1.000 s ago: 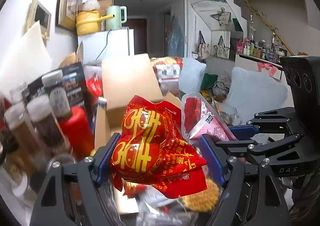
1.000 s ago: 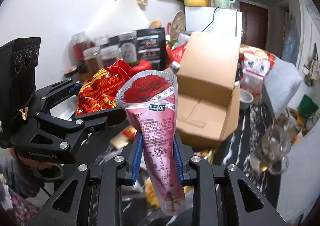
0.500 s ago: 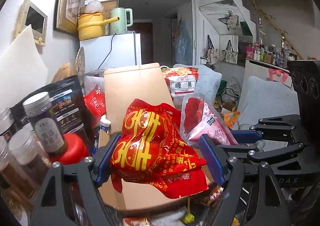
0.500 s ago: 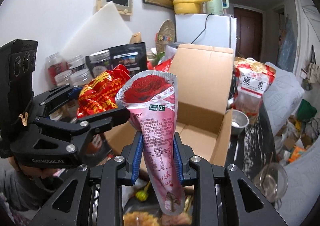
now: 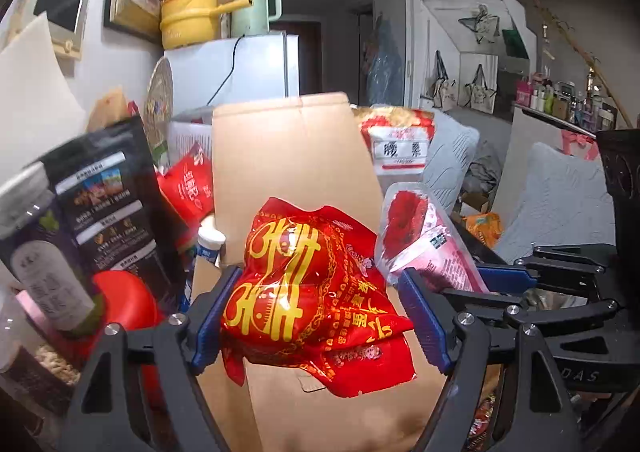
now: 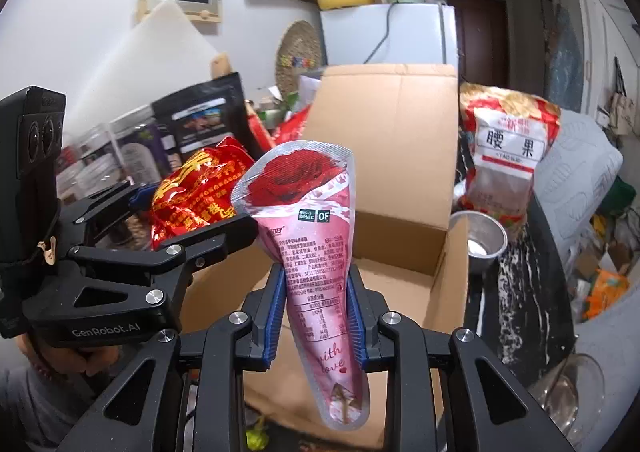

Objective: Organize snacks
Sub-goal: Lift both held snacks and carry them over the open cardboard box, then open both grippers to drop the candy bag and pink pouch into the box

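Left hand-held gripper (image 5: 316, 316) clamps a puffy red snack bag (image 5: 308, 292) across its width, carried over the open cardboard box (image 6: 400, 156). Right hand-held gripper (image 6: 316, 308) pinches the pink rose-print pouch (image 6: 308, 236) at its narrow waist, upright above the same box, presumably for depositing both.

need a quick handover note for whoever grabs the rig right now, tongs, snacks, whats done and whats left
Left tongs: gripping the red snack bag.
Right tongs: shut on the pink rose pouch.
Both packets hang in the air in front of the open cardboard box.
Done: both packets picked up.
Left: lower each into the box and release. The cashew bag stands outside, right of the box; it probably goes in next.
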Action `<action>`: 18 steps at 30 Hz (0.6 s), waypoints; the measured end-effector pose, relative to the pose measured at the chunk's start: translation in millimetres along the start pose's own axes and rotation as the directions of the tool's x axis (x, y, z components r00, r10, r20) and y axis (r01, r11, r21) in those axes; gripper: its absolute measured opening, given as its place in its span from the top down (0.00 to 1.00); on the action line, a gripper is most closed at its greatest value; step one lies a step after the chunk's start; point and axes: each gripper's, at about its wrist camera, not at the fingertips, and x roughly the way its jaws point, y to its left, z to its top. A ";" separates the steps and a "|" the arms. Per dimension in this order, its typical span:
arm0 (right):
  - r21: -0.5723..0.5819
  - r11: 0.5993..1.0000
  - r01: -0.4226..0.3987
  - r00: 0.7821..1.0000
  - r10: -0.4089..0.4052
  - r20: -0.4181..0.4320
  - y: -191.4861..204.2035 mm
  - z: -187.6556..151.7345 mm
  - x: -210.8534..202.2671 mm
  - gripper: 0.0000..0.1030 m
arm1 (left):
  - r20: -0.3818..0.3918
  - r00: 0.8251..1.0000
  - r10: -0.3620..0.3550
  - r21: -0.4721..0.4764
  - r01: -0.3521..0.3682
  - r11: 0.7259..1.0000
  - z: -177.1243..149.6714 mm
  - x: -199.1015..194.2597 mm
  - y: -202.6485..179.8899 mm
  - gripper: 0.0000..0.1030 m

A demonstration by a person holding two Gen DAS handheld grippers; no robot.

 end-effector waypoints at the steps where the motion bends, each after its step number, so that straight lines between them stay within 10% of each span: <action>1: 0.006 1.000 0.004 1.000 -0.004 -0.005 -2.1 -0.5 3.5 0.73 | -0.010 1.000 0.002 0.001 -0.002 1.000 -0.6 5.2 0.8 0.23; 18: 0.005 0.997 0.081 0.990 -0.080 -0.118 -13.6 -12.0 46.4 0.70 | -0.201 0.979 0.044 -0.024 -0.050 0.998 -23.4 62.9 4.6 0.22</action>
